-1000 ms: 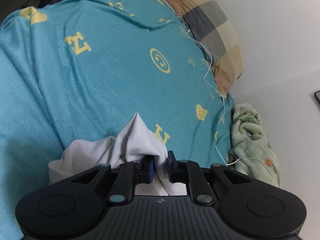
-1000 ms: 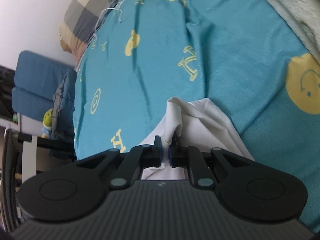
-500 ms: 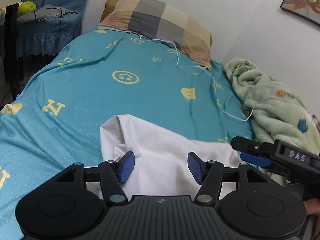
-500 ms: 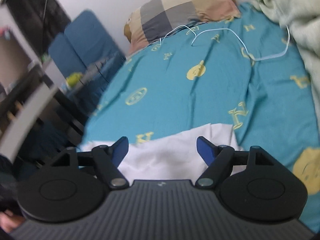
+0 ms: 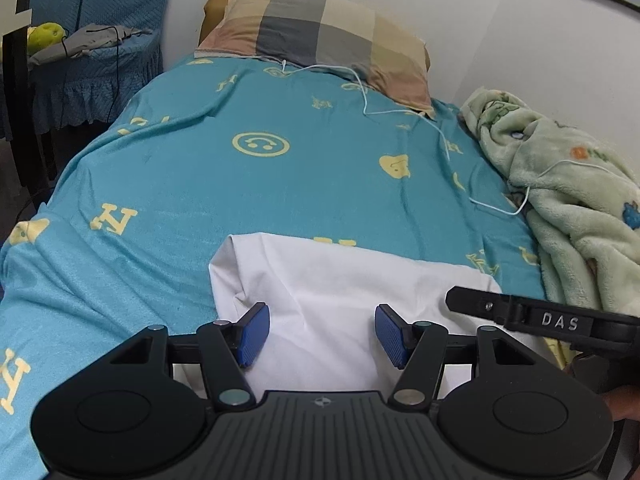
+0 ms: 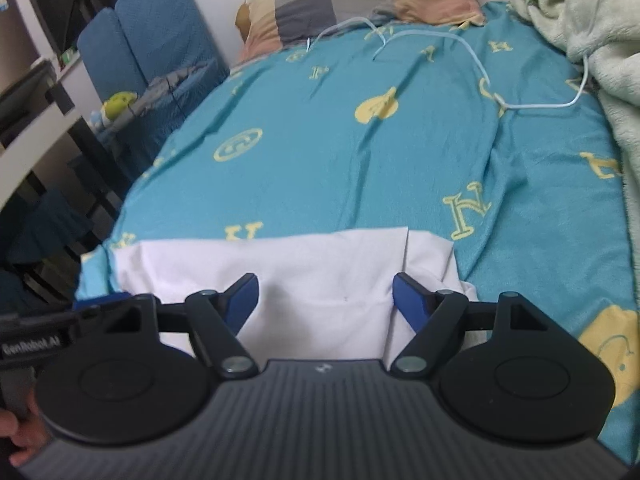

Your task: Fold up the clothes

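Note:
A white garment (image 5: 344,280) lies folded flat on the near part of the teal bed sheet (image 5: 248,184). My left gripper (image 5: 322,336) hovers over its left half, open, with only cloth lying below the blue pads. In the right wrist view the same white garment (image 6: 304,272) spreads across the sheet (image 6: 360,160), and my right gripper (image 6: 325,303) stands open above its right half, holding nothing. The right gripper's finger (image 5: 540,318) pokes into the left wrist view from the right edge.
A checked pillow (image 5: 320,32) lies at the head of the bed with a white cable (image 5: 404,112) trailing across the sheet. A green fleece blanket (image 5: 568,200) is bunched along the right side by the wall. A blue covered chair (image 5: 92,68) stands left of the bed.
Both grippers were shut on bunched white cloth and rolled sideways a second ago. They have let go, opened and rolled level, and the garment now lies flat on the sheet.

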Demonstrator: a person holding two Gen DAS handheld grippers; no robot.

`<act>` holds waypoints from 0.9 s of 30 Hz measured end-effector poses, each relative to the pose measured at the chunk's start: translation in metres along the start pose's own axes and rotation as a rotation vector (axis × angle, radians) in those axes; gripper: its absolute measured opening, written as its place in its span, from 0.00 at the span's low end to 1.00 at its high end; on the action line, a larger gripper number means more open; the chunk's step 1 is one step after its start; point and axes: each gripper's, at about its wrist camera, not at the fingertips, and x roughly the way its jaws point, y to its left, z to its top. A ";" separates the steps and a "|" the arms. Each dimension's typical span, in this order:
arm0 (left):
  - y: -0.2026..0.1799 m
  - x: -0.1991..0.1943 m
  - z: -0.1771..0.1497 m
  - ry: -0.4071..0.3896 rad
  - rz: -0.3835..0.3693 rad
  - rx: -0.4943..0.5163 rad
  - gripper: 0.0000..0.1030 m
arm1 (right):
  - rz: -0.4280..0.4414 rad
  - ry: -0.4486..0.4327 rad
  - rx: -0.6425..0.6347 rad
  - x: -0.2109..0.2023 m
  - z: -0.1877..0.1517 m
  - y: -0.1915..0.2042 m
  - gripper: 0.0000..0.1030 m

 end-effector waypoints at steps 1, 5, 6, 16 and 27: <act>-0.002 -0.006 -0.001 -0.005 0.003 0.011 0.59 | 0.005 -0.010 0.008 -0.007 0.002 0.002 0.74; -0.009 -0.035 -0.007 -0.035 0.016 0.031 0.59 | 0.026 -0.056 0.002 -0.046 0.003 0.016 0.74; -0.011 -0.043 -0.010 -0.039 0.017 0.031 0.59 | 0.028 -0.065 -0.005 -0.056 0.003 0.019 0.74; -0.031 -0.091 -0.038 -0.052 0.030 0.073 0.60 | 0.027 -0.049 -0.050 -0.099 -0.028 0.024 0.74; -0.023 -0.053 -0.053 0.018 0.073 0.073 0.63 | 0.018 0.042 -0.006 -0.047 -0.053 0.005 0.73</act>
